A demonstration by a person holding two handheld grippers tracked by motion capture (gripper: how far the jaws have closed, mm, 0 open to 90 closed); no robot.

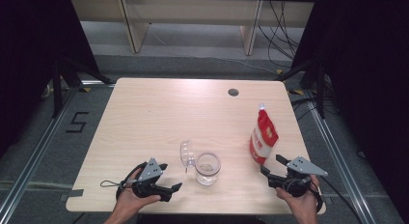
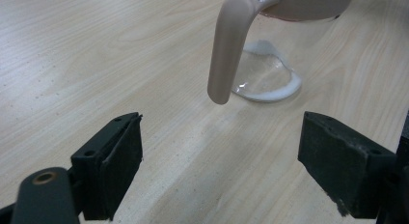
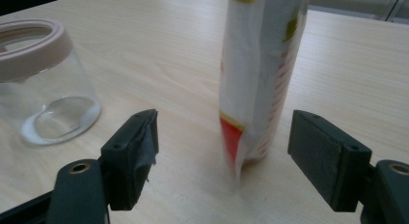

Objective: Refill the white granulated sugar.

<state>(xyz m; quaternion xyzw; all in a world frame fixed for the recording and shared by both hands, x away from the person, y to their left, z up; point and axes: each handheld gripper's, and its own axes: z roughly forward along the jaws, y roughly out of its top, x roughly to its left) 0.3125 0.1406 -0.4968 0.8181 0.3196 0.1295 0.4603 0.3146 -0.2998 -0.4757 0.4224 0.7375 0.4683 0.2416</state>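
While its jaws stand wide apart with nothing pressed between them, the right gripper (image 3: pixel 222 156) points at the red and white pouch (image 3: pixel 260 74), which stands upright just ahead near the right edge of the table (image 1: pixel 144 118). The left gripper (image 2: pixel 219 161) is likewise released, empty, near the front edge, facing the glass jar (image 1: pixel 208 168), whose hinged lid (image 1: pixel 186 154) hangs open.

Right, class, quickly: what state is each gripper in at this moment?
Left gripper: open, holding nothing, facing the jar's handle.
Right gripper: open, holding nothing, facing the pouch.
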